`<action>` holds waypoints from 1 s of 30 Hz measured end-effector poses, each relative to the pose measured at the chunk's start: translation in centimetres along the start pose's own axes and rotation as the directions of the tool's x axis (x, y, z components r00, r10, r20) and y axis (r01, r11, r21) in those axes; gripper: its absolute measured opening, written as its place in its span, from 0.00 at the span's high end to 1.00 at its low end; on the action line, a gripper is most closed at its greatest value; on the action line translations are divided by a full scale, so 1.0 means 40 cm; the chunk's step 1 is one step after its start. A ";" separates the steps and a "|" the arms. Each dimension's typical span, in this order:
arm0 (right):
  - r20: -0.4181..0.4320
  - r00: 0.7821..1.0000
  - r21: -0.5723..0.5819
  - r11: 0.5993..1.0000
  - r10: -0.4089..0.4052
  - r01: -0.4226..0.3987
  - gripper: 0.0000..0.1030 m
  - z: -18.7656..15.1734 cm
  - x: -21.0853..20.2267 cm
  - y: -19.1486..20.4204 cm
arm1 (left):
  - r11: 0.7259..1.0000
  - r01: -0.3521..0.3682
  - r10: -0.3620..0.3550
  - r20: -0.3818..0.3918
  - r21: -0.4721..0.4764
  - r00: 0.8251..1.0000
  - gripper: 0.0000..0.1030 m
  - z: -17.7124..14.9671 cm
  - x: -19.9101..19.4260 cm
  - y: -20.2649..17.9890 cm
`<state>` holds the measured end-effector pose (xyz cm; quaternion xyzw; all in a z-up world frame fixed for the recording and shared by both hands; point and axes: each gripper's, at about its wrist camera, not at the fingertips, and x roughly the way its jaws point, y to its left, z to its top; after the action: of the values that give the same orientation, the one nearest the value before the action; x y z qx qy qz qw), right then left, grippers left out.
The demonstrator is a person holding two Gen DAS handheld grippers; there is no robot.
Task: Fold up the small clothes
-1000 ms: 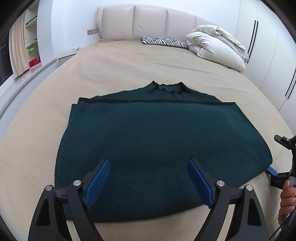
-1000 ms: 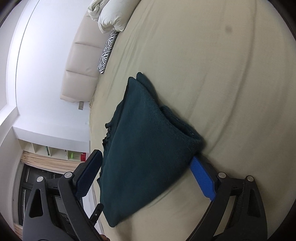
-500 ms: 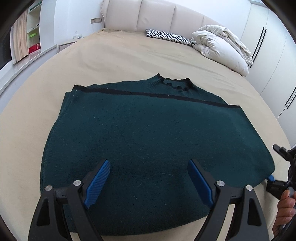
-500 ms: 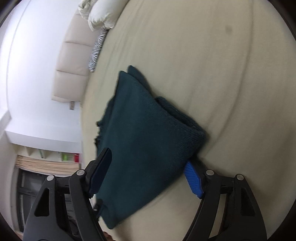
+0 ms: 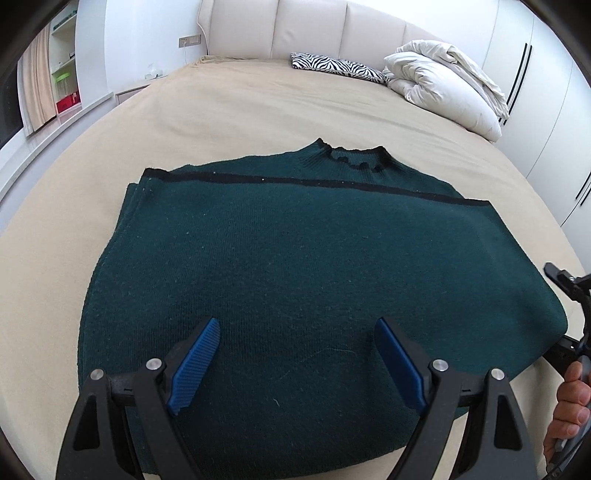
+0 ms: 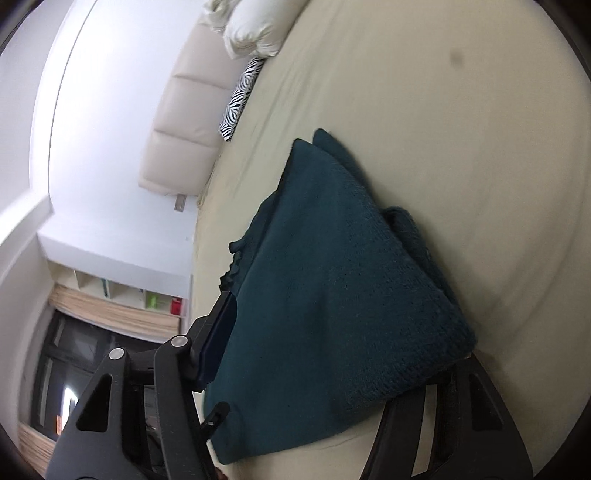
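My left claw [image 5: 295, 354] hangs released over the near half of the dark green knitted sweater [image 5: 295, 280], its two blue ribbed pads spread wide with only the knit showing between them, and I cannot tell whether the tips touch the cloth

My right claw [image 6: 332, 354] has just been closing, and the sweater's folded corner [image 6: 369, 314] sits between its fingers: the dark upper finger [image 6: 218, 339] lies against the top face of the knit, while the lower finger is hidden under the bulging fold, so I read it as pinching the corner but cannot see the lower pad press. In the left wrist view that claw's black frame [image 5: 569, 295] shows at the sweater's right edge, with the fingers of the person's hand [image 5: 569, 410] wrapped round its handle

The sweater lies flat on the beige bed sheet [image 5: 258, 110], already doubled over, its black-trimmed hem running as a dark stripe across it just below the ruffled collar [image 5: 351, 157], which points toward the headboard

Farther out I see a zebra-striped pillow [image 5: 336, 66] and a bundled white duvet [image 5: 447, 81] at the head of the bed, against a padded cream headboard [image 5: 314, 26]. White wardrobe doors [image 5: 546, 92] stand on the right, and open shelves with a pale curtain [image 5: 37, 85] on the left
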<state>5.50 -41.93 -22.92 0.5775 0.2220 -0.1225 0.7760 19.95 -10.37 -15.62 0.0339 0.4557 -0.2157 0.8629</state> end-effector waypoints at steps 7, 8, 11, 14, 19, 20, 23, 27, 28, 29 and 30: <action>0.016 0.997 0.008 0.997 -0.076 0.076 0.54 0.023 0.027 -0.013 | 1.000 -0.016 0.016 0.000 0.015 1.000 0.15 0.003 0.008 -0.006; 0.020 0.997 -0.002 0.997 -0.073 0.073 0.54 0.023 0.028 -0.009 | 1.000 -0.017 0.017 0.001 0.017 1.000 0.15 0.003 0.010 -0.006; 0.021 0.997 -0.030 0.996 -0.080 0.080 0.55 0.025 0.039 -0.003 | 1.000 -0.016 0.016 0.000 0.017 1.000 0.15 0.005 0.014 -0.005; 0.008 0.993 -0.042 0.992 -0.115 0.116 0.73 0.031 0.059 -0.015 | 1.000 -0.012 0.012 0.000 0.012 1.000 0.15 0.006 0.017 -0.002; 0.008 0.995 -0.007 0.995 -0.103 0.103 0.80 0.039 0.065 -0.030 | 1.000 0.002 -0.002 -0.003 0.001 1.000 0.15 0.011 0.026 0.005; 0.008 0.994 -0.008 0.994 -0.107 0.107 0.86 0.038 0.066 -0.032 | 1.000 0.003 -0.002 -0.005 0.003 1.000 0.15 0.011 0.029 0.005; 0.007 0.994 0.013 0.994 -0.106 0.106 0.88 0.040 0.066 -0.047 | 1.000 0.023 -0.023 -0.007 -0.014 1.000 0.15 0.015 0.031 0.013; 0.028 0.989 -0.031 0.989 -0.147 0.148 0.89 0.034 0.064 -0.018 | 0.992 0.096 -0.096 -0.008 -0.077 0.995 0.15 0.024 0.024 0.045; 0.034 0.987 -0.042 0.987 -0.155 0.156 0.89 0.033 0.064 -0.008 | 0.987 0.124 -0.126 -0.009 -0.098 0.992 0.15 0.028 0.021 0.058; 0.039 0.985 -0.057 0.984 -0.168 0.170 0.89 0.032 0.063 0.004 | 0.983 0.145 -0.147 -0.011 -0.113 0.989 0.15 0.031 0.020 0.067; 0.049 0.981 -0.079 0.978 -0.190 0.194 0.90 0.029 0.063 0.019 | 0.977 0.169 -0.172 -0.011 -0.133 0.985 0.16 0.034 0.017 0.078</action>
<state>8.28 -42.64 -23.21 0.5178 0.2658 -0.1992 0.7884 22.58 -8.10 -15.80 -0.0596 0.4799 -0.2578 0.8365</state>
